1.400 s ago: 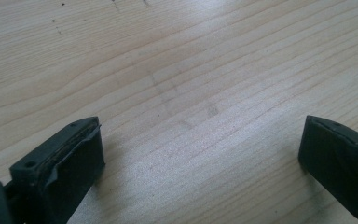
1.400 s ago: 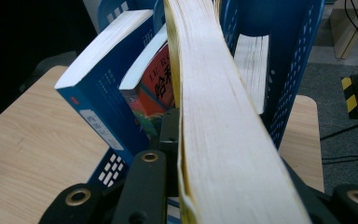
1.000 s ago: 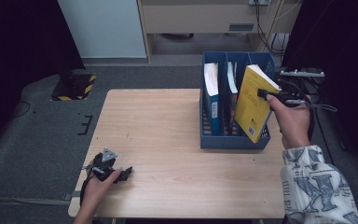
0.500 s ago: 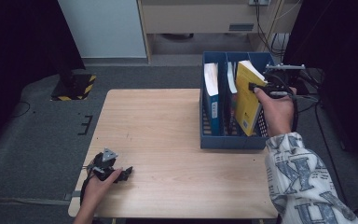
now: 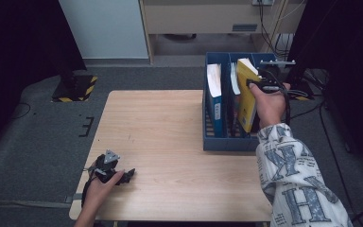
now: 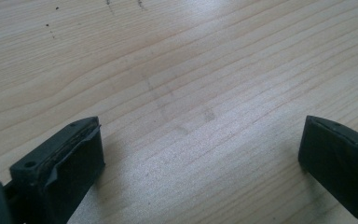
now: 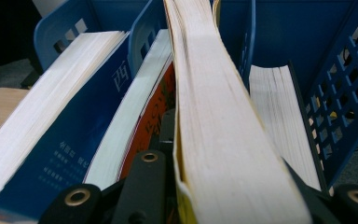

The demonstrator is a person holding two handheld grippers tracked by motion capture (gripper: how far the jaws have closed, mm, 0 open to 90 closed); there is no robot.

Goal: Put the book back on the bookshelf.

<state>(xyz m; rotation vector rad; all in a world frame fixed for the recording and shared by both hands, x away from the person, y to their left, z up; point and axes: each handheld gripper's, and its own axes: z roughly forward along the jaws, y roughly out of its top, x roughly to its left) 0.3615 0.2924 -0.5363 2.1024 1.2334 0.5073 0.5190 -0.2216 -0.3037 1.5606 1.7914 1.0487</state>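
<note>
The yellow book (image 5: pixel 246 97) sits clamped in my right gripper (image 5: pixel 264 87), tilted over the blue file rack (image 5: pixel 227 142) at the table's far right, its page edge (image 7: pixel 214 116) between a blue book (image 7: pixel 65 154) and another book (image 7: pixel 284 121) in the end slot. My left gripper (image 5: pixel 108 169) rests on the wooden table (image 5: pixel 170 123) near its front left corner, jaws wide with only bare wood between them.
</note>
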